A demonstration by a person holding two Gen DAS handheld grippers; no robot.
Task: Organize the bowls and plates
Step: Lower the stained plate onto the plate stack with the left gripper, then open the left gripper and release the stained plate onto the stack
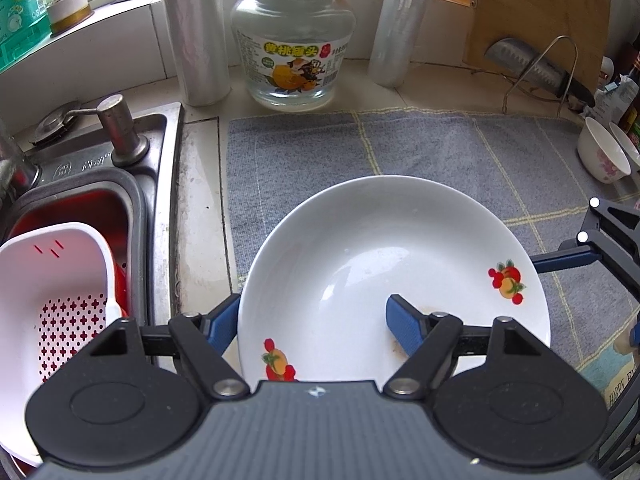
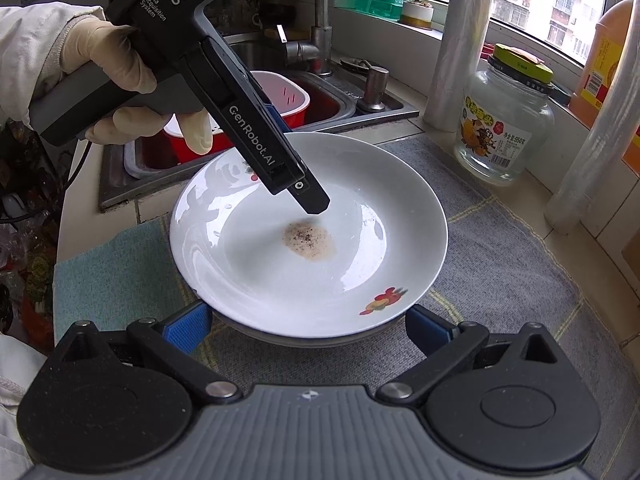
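Observation:
A white plate (image 1: 384, 248) with fruit decals lies on a grey cloth (image 1: 320, 148); a brown stain (image 2: 308, 242) sits in its middle. My left gripper (image 1: 312, 326) straddles its near-left rim, one blue finger (image 1: 222, 324) outside and the other inside the dish. The jaws stand apart, pads off the rim. A gloved hand (image 2: 100, 68) holds it in the right wrist view. My right gripper (image 2: 308, 332) is open wide at the opposite rim, its fingers (image 2: 188, 328) low beside the plate's edge. Two flowered white bowls (image 1: 604, 152) lie tilted at the far right.
A sink (image 1: 160, 168) at left holds a red and white strainer basket (image 1: 60, 300). Behind the cloth stand a glass jar (image 1: 294, 40) and two film rolls (image 1: 196, 32). A cutting board (image 1: 540, 4) and a knife (image 1: 536, 68) lean on a wire rack.

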